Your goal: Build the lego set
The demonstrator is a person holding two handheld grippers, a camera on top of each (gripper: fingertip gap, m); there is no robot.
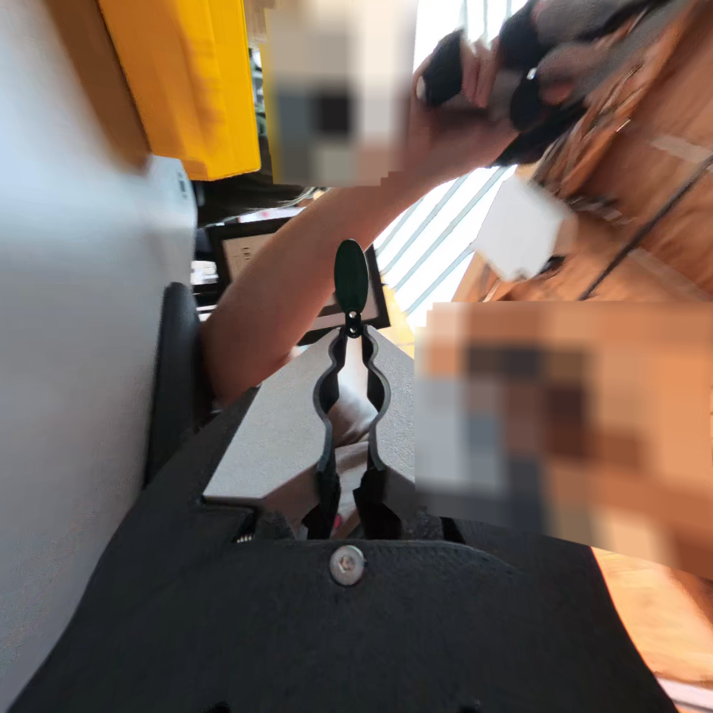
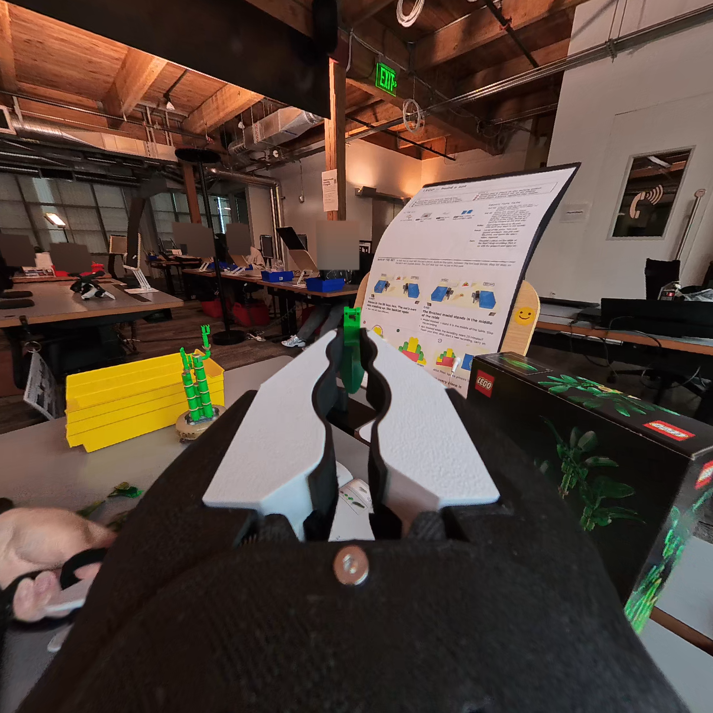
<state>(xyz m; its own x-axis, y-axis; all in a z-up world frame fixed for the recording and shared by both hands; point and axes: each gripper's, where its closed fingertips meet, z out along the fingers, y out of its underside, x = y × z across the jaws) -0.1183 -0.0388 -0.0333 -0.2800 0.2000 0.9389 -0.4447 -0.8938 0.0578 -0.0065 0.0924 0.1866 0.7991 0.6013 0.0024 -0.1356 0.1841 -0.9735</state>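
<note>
The left tongs (image 1: 352, 328) were clenched on the stem of a dark green leaf piece (image 1: 350, 272), held up in the air with a person's bare forearm (image 1: 293, 270) blurred behind it. The right tongs (image 2: 352, 339) gripped a bright green leaf piece (image 2: 351, 351) at their tips, above the grey counter (image 2: 46, 470). On that counter stood the half-built bamboo plant (image 2: 196, 389) on its round base, just beside the stacked yellow trays (image 2: 123, 397) — the black set box (image 2: 586, 443) lay to the right, near a propped instruction sheet (image 2: 463, 262).
</note>
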